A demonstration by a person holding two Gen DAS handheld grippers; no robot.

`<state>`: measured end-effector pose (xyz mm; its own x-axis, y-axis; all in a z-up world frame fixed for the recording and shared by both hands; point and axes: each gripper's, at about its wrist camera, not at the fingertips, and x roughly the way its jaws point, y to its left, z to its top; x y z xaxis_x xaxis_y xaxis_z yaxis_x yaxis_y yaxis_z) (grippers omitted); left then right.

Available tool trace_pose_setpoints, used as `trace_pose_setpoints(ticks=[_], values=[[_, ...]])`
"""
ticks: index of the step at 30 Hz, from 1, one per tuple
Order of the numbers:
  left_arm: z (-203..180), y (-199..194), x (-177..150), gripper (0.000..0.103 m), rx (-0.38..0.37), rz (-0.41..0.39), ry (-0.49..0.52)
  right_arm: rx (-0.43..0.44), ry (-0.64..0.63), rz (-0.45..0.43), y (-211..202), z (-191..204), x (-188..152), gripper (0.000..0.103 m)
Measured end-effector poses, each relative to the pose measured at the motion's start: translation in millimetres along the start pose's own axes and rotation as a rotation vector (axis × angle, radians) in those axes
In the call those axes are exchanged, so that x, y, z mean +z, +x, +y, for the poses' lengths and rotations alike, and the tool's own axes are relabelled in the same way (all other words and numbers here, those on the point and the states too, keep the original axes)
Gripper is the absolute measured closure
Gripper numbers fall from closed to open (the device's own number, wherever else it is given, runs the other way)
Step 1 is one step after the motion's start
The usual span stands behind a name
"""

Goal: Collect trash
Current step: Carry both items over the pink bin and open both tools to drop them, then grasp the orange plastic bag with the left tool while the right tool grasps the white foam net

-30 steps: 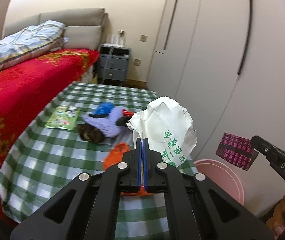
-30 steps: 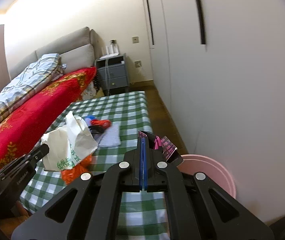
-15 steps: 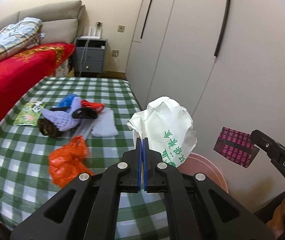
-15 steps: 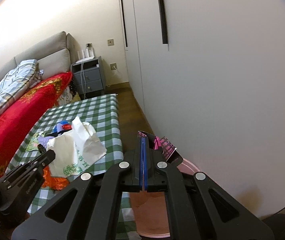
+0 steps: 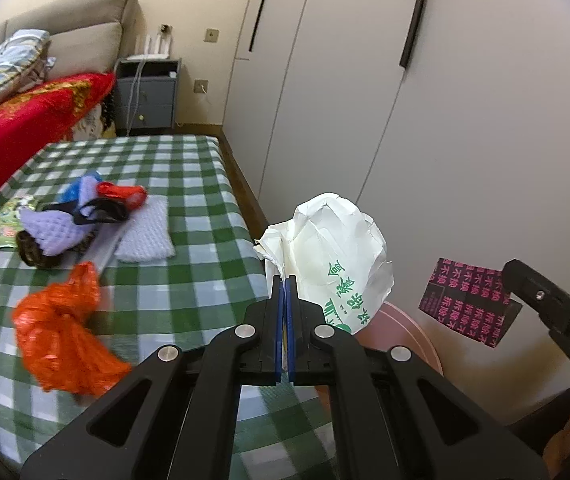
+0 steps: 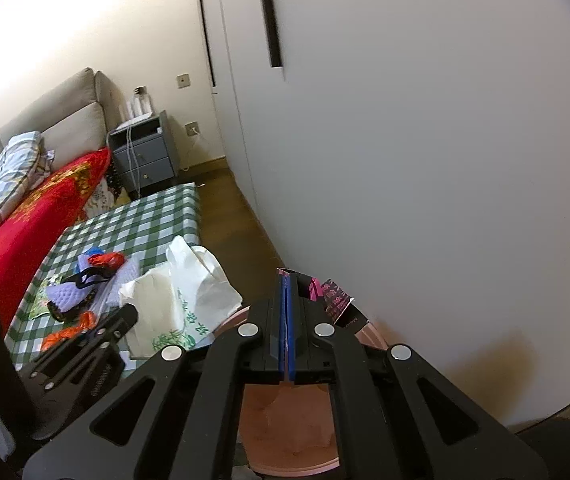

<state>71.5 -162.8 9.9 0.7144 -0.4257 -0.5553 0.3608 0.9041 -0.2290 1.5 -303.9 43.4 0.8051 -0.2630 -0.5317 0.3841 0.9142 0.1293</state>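
Observation:
My left gripper [image 5: 284, 280] is shut on a white plastic bag with green print [image 5: 333, 256] and holds it in the air beside the table's right edge, above a pink bin [image 5: 409, 340]. The bag also shows in the right wrist view [image 6: 181, 304]. My right gripper [image 6: 287, 280] is shut on a black wrapper with pink print [image 6: 335, 296], held above the pink bin [image 6: 293, 424]. That wrapper shows in the left wrist view [image 5: 465, 300]. An orange plastic bag [image 5: 61, 332] lies on the green checked table [image 5: 189, 280].
More litter lies further back on the table: a lilac foam net [image 5: 57, 232], a white foam sheet [image 5: 145, 236], a red wrapper [image 5: 125, 194], a green packet [image 5: 3, 230]. White wardrobe doors [image 5: 465, 120] stand right. A red-covered bed [image 5: 25, 120] and grey nightstand [image 5: 145, 92] lie beyond.
Both grippers have swung right, off the table and over the pink bin, each still holding its item. The bin now sits directly below the right gripper.

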Motion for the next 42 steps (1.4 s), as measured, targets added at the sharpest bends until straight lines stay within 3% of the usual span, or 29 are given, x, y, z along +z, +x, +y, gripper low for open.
trace_pose_setpoints(ticks=[11, 14, 16, 17, 18, 19, 20, 31, 42], values=[[-20.8, 31.5, -3.6, 0.102, -0.042, 0.052, 0.010, -0.016, 0.042, 0.020, 12.7, -11.6, 0.6, 0.103], [-22.3, 39.8, -3.8, 0.101, -0.094, 0.080, 0.001, -0.029, 0.049, 0.027, 15.4, -13.0, 0.5, 0.101], [-22.4, 44.2, -5.2, 0.096, -0.113, 0.100, -0.009, -0.048, 0.070, 0.044, 19.2, -16.9, -0.3, 0.091], [-21.6, 45.2, -6.2, 0.091, -0.117, 0.107, -0.017, -0.049, 0.081, 0.048, 20.0, -19.1, -0.9, 0.074], [-20.3, 45.3, -6.9, 0.082, -0.120, 0.110, -0.026, -0.057, 0.098, 0.045, 19.4, -21.6, -1.5, 0.065], [-19.2, 44.4, -7.0, 0.079, -0.117, 0.108, -0.031, -0.067, 0.107, 0.035, 17.5, -22.9, -1.5, 0.055], [-18.1, 42.1, -6.8, 0.080, -0.111, 0.103, -0.030, -0.071, 0.109, 0.030, 16.3, -23.3, -1.3, 0.054], [7.7, 14.6, -4.4, 0.080, -0.058, 0.062, -0.030, -0.023, 0.073, 0.005, 10.2, -3.9, -3.4, 0.053], [67.6, -30.2, -3.1, 0.080, 0.096, -0.030, -0.063, 0.086, 0.002, -0.008, 7.7, 36.5, -12.1, 0.057]])
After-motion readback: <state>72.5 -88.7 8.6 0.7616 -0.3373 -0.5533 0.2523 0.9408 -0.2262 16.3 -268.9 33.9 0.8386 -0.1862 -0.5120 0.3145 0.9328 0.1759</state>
